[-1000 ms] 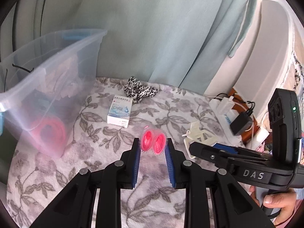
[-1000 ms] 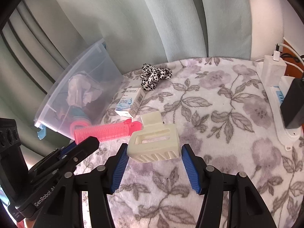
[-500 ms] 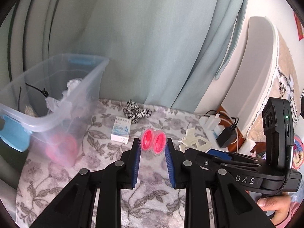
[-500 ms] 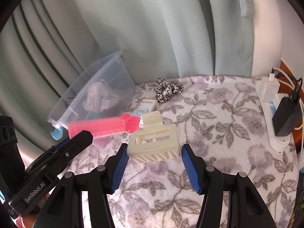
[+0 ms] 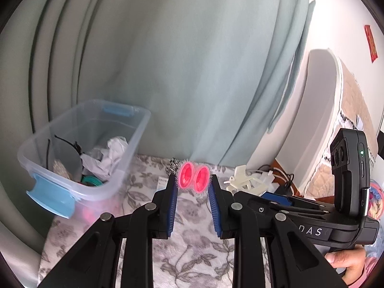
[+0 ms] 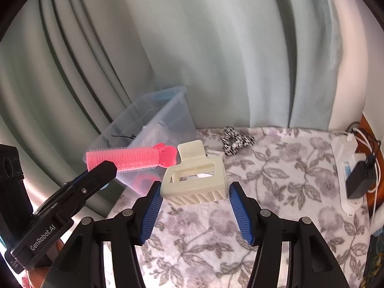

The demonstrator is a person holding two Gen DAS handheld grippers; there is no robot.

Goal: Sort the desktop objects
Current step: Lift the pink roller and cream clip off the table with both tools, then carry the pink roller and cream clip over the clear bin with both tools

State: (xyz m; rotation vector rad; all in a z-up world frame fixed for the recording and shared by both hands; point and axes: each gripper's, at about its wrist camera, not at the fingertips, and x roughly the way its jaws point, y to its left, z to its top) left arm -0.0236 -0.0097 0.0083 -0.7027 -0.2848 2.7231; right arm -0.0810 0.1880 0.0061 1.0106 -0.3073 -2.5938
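Note:
My left gripper (image 5: 193,184) is shut on a pink hair roller clip (image 5: 194,177), held in the air above the floral cloth; the clip also shows in the right wrist view (image 6: 130,158). My right gripper (image 6: 195,189) is shut on a cream claw hair clip (image 6: 195,182), also lifted; the claw clip shows in the left wrist view (image 5: 242,180). The clear plastic bin (image 5: 79,151) with blue latches stands at the left and holds crumpled paper, a black cable and other items. It also shows in the right wrist view (image 6: 153,120).
A black-and-white spotted scrunchie (image 6: 236,140) and a small white box (image 5: 162,183) lie on the floral cloth (image 6: 276,168) near the curtain. A white power strip with a black adapter (image 6: 358,180) lies at the right edge.
Both grippers have risen well above the cloth with their clips. The bin now sits lower in both views and its inside shows.

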